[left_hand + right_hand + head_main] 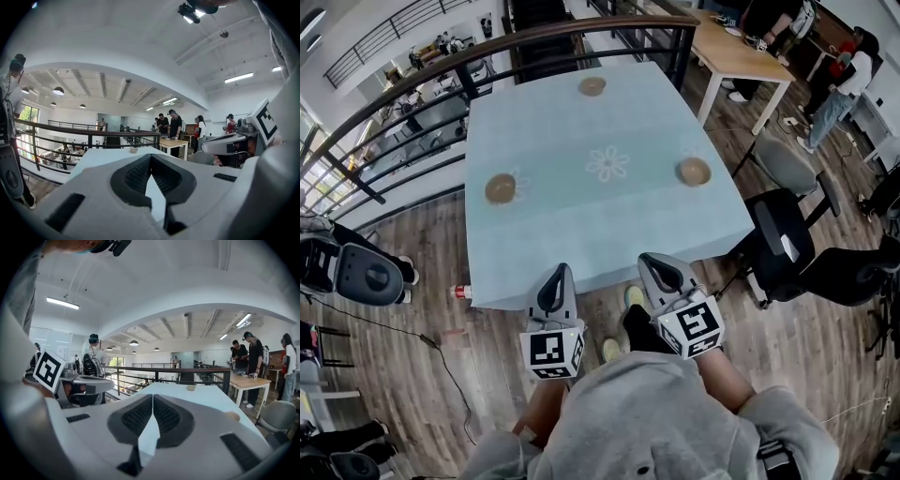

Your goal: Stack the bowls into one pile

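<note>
Head view: the left gripper (555, 281) and the right gripper (661, 274) hover side by side at the near edge of the table (581, 239), low in the frame. Both have their jaws pressed together with nothing between them.

None of the bowls is stacked yet, and they sit well apart. The left bowl (500, 188) is at mid left, the right bowl (694, 172) at mid right and the far bowl (592, 85) at the top centre.

The main risk, I'd say, is reaching in with the jaws closed. A nudge would only slide a bowl. The right bowl sits near the table's right edge and the far bowl sits close to the railing (487, 47), so either could go over. A pinch on a thin rim could also slip, or drag the pale blue cloth (609, 164).

I count three bowls, two grippers and one table. The bowls look small from here, so each is probably a single bowl, though I can't be sure.
</note>
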`<state>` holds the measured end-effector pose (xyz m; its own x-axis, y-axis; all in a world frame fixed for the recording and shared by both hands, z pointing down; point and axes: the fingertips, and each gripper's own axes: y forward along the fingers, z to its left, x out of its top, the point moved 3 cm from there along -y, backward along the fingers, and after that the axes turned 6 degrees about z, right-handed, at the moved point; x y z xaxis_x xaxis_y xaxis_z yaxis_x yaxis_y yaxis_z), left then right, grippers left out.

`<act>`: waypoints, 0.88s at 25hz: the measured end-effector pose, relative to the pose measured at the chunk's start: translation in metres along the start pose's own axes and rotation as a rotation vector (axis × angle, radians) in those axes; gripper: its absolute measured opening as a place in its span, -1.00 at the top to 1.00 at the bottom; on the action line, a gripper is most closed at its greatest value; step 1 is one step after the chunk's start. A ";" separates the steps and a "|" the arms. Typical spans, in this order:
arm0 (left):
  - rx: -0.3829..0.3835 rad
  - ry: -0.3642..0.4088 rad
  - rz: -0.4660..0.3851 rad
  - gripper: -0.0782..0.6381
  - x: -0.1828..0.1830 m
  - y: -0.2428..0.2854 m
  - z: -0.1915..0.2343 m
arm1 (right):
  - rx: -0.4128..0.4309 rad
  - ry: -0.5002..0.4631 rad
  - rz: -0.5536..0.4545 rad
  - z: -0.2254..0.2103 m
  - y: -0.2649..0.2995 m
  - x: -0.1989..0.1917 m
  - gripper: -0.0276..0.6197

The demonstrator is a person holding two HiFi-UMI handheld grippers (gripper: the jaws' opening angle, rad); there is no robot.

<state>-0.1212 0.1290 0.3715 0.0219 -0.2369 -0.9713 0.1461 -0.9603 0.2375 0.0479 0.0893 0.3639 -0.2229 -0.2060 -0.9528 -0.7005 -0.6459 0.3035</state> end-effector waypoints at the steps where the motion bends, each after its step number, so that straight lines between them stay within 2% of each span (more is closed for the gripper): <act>1: 0.000 0.003 0.000 0.73 0.001 0.006 0.000 | 0.000 0.001 -0.002 -0.006 0.003 0.001 0.83; 12: -0.007 0.004 0.015 0.73 0.022 0.092 0.002 | -0.028 0.021 0.022 -0.087 0.051 0.007 0.83; 22: -0.016 0.028 0.050 0.73 0.037 0.162 -0.012 | -0.088 0.086 0.057 -0.167 0.073 0.002 0.83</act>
<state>-0.0851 -0.0331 0.3741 0.0577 -0.2805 -0.9581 0.1600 -0.9447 0.2862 0.1090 -0.0811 0.3844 -0.1992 -0.3036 -0.9317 -0.6252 -0.6928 0.3594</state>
